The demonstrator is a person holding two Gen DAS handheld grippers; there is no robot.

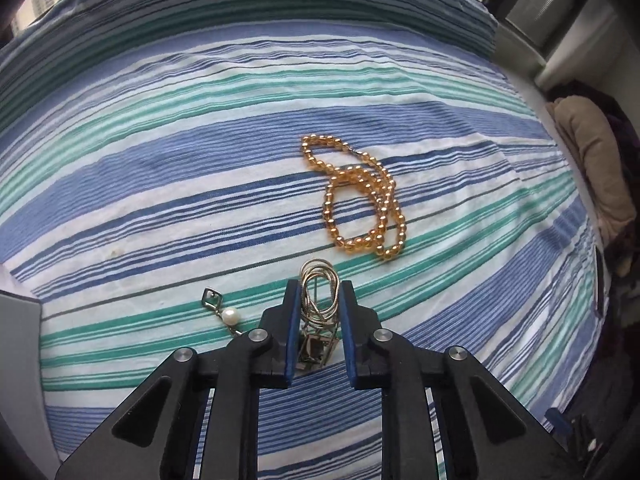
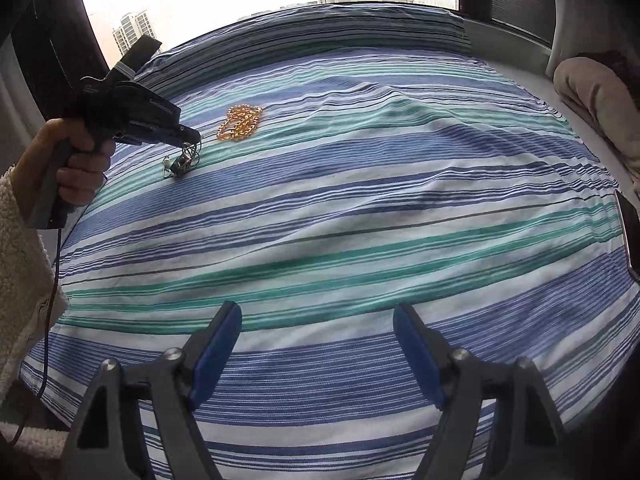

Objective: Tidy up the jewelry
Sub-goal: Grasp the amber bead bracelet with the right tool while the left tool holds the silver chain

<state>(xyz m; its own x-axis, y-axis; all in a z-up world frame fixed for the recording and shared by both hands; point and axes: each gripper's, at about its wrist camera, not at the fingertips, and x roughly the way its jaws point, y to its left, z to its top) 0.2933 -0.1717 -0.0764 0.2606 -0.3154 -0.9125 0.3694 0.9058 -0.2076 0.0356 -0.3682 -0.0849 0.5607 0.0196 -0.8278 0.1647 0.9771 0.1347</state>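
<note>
We see a soft striped cloth sheet, shiny orange beads, a smooth silver metal chain, one glossy pearl, blue rubbery pads and a fluffy sleeve.

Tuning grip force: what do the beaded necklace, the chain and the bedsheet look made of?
Beaded necklace: glossy translucent amber beads, glass or plastic, unclear which. Chain: pale metal with a bright sheen, pinched in the left gripper. Bedsheet: matte woven striped fabric, softly wrinkled.

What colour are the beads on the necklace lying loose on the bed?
Amber-gold, glossy; the bead necklace shows best in the left wrist view.
</note>
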